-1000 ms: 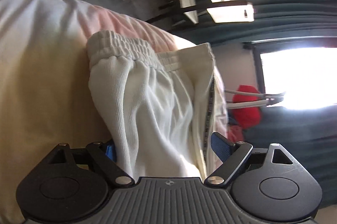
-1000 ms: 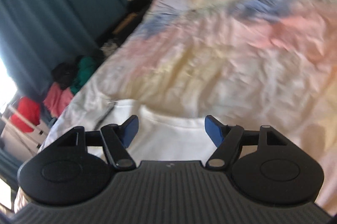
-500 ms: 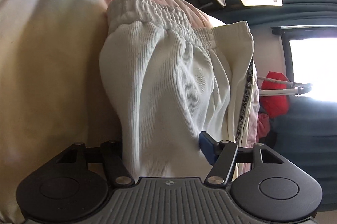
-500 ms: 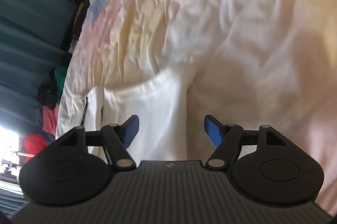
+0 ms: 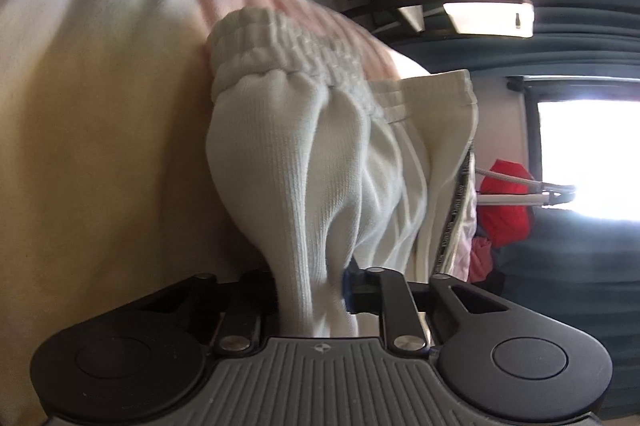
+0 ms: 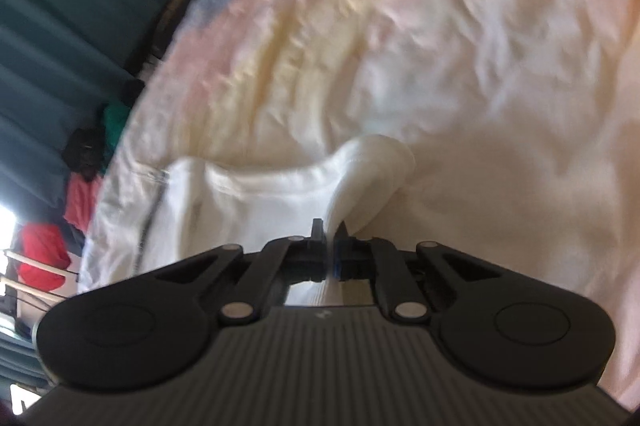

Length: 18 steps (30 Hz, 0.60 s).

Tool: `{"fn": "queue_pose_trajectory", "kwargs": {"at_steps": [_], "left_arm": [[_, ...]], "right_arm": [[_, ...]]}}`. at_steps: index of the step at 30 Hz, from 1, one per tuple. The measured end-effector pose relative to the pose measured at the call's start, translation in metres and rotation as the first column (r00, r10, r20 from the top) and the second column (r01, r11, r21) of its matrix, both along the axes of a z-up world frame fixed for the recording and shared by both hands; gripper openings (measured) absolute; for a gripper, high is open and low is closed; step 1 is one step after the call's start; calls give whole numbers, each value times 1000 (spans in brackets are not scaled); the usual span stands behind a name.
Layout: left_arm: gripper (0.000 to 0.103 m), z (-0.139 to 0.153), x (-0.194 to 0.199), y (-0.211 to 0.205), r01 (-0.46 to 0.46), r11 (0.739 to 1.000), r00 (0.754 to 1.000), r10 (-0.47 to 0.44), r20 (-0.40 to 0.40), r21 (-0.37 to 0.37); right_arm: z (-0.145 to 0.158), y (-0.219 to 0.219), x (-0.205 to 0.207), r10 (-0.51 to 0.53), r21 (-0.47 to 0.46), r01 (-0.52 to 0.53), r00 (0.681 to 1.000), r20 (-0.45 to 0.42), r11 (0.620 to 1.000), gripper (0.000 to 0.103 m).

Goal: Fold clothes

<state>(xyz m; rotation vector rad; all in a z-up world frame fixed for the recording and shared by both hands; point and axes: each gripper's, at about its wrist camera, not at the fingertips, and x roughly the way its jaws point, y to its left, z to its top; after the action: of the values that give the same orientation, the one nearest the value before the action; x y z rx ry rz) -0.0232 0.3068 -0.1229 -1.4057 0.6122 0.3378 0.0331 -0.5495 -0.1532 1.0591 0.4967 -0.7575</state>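
White ribbed shorts (image 5: 328,162) with a gathered elastic waistband (image 5: 288,46) and a dark printed tape along one side seam lie on a bed (image 6: 460,58) covered by a pastel pink, yellow and blue sheet. The left hand-held gripper (image 5: 310,290) is closed on a bunched fold of the fabric, which fans out towards the waistband. The right hand-held gripper (image 6: 330,254) is pinched nearly together on a thin raised edge of the same garment (image 6: 248,202), whose hemmed border curls up beside it. The right view is motion-blurred.
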Motion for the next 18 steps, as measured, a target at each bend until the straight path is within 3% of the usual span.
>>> {"fn": "queue_pose_trajectory", "kwargs": {"at_steps": [3,9,13,18], "left_arm": [[14,10,-2,-5,1,998,998,-5,61,62],[14,42,-20,-12,18,992,989,-37,142,127],[14,68,13,0,68,990,987,-85,135,125],[14,114,96,0,108,978,982,-132,133,178]], "right_arm": [[20,11,-3,27,-111,-23,999,36,994,6],[48,11,-21,24,-175,0,990,136,985,6],[65,8,-1,44,-203,-18,992,121,979,6],[103,18,75,99,-342,-70,993,66,937,6]]}}
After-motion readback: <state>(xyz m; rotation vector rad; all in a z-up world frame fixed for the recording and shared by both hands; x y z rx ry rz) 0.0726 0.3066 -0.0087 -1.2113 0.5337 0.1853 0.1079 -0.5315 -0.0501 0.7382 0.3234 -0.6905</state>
